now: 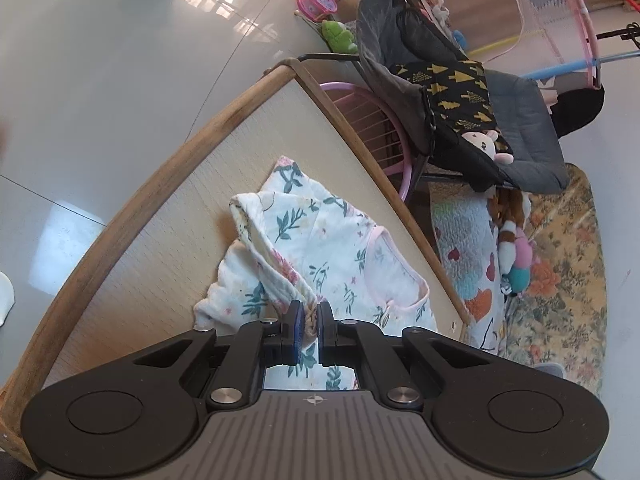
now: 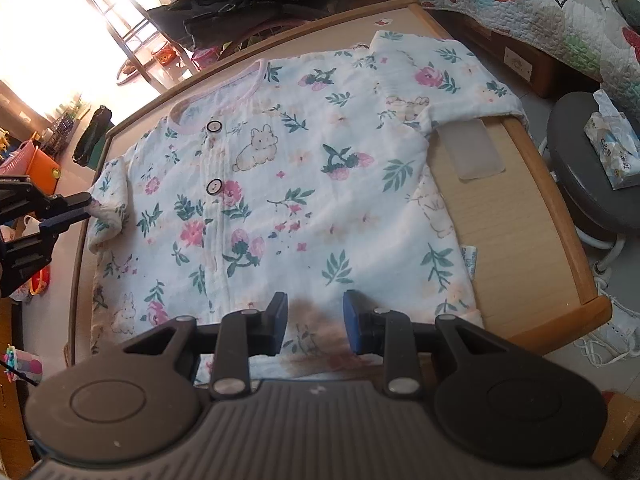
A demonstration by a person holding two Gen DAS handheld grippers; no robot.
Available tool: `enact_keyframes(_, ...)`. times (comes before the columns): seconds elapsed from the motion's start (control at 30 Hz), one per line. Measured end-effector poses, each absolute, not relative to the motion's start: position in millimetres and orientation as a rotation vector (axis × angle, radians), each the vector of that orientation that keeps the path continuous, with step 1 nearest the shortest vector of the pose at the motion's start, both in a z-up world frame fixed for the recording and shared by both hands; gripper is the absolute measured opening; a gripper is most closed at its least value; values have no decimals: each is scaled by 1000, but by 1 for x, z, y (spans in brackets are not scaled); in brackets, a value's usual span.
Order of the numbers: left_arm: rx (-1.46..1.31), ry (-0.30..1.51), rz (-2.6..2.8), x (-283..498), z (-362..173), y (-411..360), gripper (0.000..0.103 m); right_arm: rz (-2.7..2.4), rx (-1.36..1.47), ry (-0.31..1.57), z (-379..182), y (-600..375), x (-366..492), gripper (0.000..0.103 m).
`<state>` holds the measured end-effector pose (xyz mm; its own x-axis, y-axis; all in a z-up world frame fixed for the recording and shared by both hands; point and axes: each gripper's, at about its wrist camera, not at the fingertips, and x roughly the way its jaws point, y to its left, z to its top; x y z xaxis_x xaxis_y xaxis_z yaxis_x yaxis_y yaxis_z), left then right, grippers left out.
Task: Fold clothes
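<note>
I'm pinching the shirt [image 2: 280, 184]'s 9 o'clock sleeve [image 2: 108, 200] with the left gripper [image 1: 308, 320] — right gripper [image 2: 315, 320] hanging spread, empty at 6 o'clock — folding's barely starting.

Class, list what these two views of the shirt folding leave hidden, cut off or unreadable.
1. Right wrist view: the shirt's near hem, hidden behind the right gripper.
2. Right wrist view: the left gripper shut on a sleeve, its body cut off by the frame edge.
3. Left wrist view: the buttons, hidden by folded cloth.
4. Right wrist view: the side label's print, too small.
</note>
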<state>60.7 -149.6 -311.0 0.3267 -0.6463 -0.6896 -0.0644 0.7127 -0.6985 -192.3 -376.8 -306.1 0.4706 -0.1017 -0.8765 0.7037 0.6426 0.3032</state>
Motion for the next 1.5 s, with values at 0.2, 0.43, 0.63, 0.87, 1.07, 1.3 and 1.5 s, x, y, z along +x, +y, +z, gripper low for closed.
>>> enact_keyframes(0.2, -684, 1212, -433, 58, -316, -156, 6, -567, 637, 1004, -304, -367, -183, 30)
enact_keyframes(0.43, -602, 1217, -460, 57, -315, -169, 6, -576, 596, 1016, -303, -363, -181, 30)
enact_keyframes(0.63, -514, 1234, -466, 58, -315, -176, 6, -573, 585, 1017, -304, -362, -180, 30)
enact_keyframes(0.87, -435, 1278, -453, 55, -326, -180, 7, -575, 571, 1020, -304, -360, -179, 30)
enact_keyframes(1.07, -394, 1293, -441, 55, -331, -182, 10, -573, 567, 1022, -304, -360, -179, 30)
enact_keyframes(1.3, -369, 1299, -440, 56, -328, -187, 18, -574, 551, 1028, -304, -359, -177, 30)
enact_keyframes(1.5, -319, 1273, -521, 55, -312, -192, 39, -572, 556, 1025, -304, -359, -178, 30)
